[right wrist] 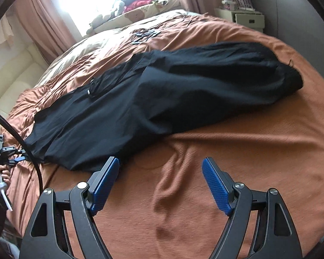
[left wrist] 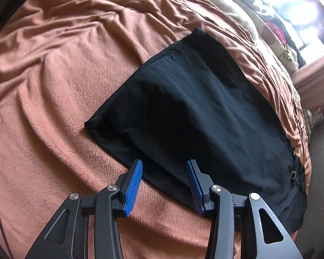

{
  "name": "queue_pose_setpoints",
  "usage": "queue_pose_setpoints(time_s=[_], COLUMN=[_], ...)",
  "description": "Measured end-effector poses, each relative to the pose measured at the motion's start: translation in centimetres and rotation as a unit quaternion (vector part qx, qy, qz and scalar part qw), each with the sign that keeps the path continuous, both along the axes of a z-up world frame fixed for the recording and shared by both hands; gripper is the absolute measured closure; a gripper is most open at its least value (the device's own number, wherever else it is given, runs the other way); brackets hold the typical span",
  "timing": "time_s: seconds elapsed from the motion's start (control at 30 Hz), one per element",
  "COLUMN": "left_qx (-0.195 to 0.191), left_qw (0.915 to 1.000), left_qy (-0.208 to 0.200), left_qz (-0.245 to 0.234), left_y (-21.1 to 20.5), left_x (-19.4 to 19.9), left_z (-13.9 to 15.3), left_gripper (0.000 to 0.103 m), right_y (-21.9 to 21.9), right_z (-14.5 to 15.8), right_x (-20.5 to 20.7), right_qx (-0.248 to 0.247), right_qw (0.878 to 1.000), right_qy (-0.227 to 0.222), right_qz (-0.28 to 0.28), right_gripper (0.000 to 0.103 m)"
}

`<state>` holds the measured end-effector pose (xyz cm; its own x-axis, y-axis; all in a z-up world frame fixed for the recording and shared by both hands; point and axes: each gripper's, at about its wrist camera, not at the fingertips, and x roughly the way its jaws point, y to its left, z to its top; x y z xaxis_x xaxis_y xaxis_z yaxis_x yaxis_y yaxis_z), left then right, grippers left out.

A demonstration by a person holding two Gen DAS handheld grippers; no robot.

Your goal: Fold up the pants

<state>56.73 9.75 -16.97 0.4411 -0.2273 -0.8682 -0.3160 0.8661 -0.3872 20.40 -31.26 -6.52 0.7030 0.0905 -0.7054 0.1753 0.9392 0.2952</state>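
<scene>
Left gripper [left wrist: 164, 173] hovers with its blue pads spread at the near edge of the black pants [left wrist: 196, 112]; the hem of the cloth lies in the gap between the fingertips, but neither pad presses on it, so nothing is pinched. Right gripper [right wrist: 161, 172] stands wider, its pads well apart over bare blanket, the left-hand fingertip just beside the nearest edge of the pants [right wrist: 157, 99] and the other clear of them. Pants lie spread across the bed ahead of both grippers: in the left wrist view they run as a flat, broad panel up and away from the jaws; in the right wrist view they stretch from lower left to upper right, with a bunched end at the far right. Beneath them, a rust-orange blanket [left wrist: 60, 79] is creased in long ridges. Beyond the pants, a pale quilt [right wrist: 92, 43] and a heap of soft items sit under a bright window with pink curtains [right wrist: 35, 19]. To the far right of the right gripper stands a small bedside cabinet [right wrist: 246, 19]. At the left border, a hand [right wrist: 4, 174] grips the other tool's handle beside a black cable [right wrist: 31, 151].
</scene>
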Motion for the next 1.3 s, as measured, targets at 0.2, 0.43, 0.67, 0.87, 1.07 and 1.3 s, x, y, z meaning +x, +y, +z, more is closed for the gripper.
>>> queue_pose_setpoints(time_s=[0.2, 0.43, 0.67, 0.87, 1.07, 1.3], left_qx=[-0.039, -0.035, -0.044, -0.038, -0.055, -0.069], left_qw=[0.9985, 0.9954, 0.9948, 0.9952, 0.9948, 0.9934], left_qy=[-0.006, -0.005, -0.021, -0.019, -0.005, -0.009], left_qz=[0.038, 0.089, 0.089, 0.088, 0.085, 0.09], left_y=[1.1, 2.3, 3.1, 3.8, 4.5, 5.0], left_x=[-0.5, -0.1, -2.0, -2.5, -2.3, -2.1], left_z=[-0.5, -0.8, 0.4, 0.4, 0.1, -0.3], left_gripper=[0.057, 0.099, 0.102, 0.102, 0.075, 0.052], right_y=[-0.5, -1.0, -0.3, -0.5, 1.1, 1.3], right_z=[-0.3, -0.9, -0.9, -1.2, -1.1, -1.7], right_x=[0.5, 0.7, 0.6, 0.4, 1.0, 2.3], right_qx=[0.025, 0.073, 0.068, 0.074, 0.08, 0.115], right_qw=[1.0, 0.997, 0.998, 0.997, 0.997, 0.993], right_qy=[-0.001, -0.001, 0.0, 0.001, 0.006, 0.009], right_qz=[0.006, 0.001, 0.018, 0.011, 0.017, 0.018], right_gripper=[0.025, 0.025, 0.025, 0.025, 0.025, 0.025])
